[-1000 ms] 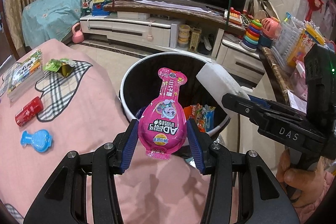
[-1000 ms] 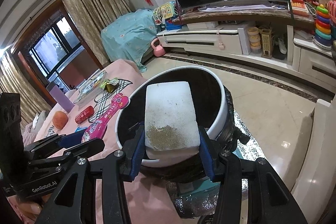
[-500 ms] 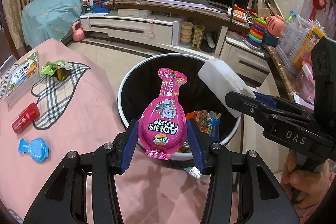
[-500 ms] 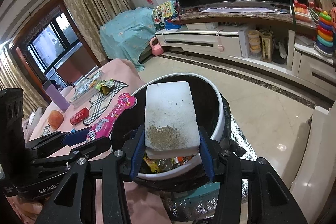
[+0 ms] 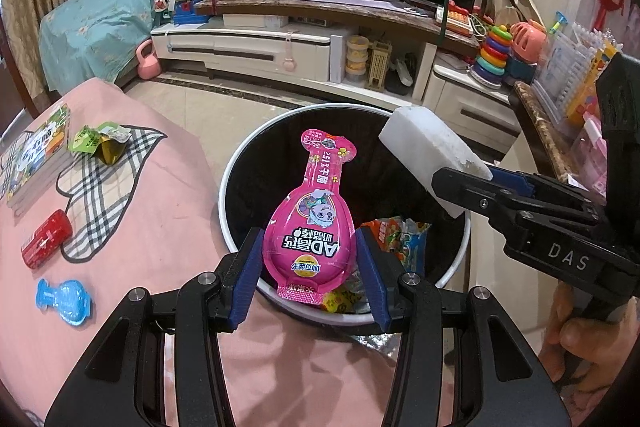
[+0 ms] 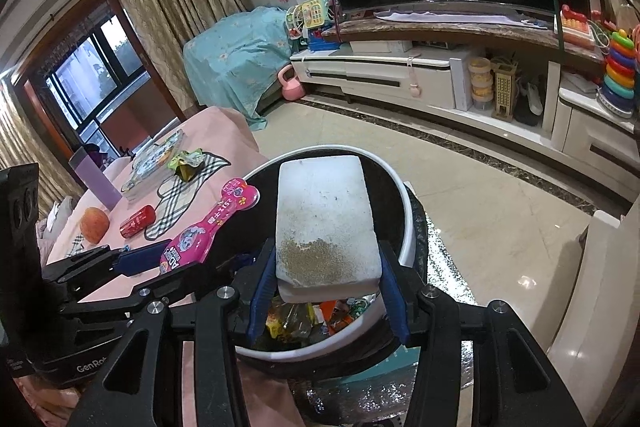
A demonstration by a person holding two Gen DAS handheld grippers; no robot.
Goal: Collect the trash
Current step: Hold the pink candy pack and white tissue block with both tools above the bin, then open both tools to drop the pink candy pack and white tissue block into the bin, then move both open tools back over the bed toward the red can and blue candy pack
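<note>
Both claws have edged over the bin [image 5: 240,163], left claw [image 5: 310,269] clamping pink packet [image 5: 312,223], right claw [image 6: 326,287] clamping foam block [image 6: 324,211].

the bin [image 5: 240,171] mouth gapes wide, though wrappers [image 5: 394,233] pile at its bottom and the foam block [image 5: 432,155] overhangs one side.
</note>
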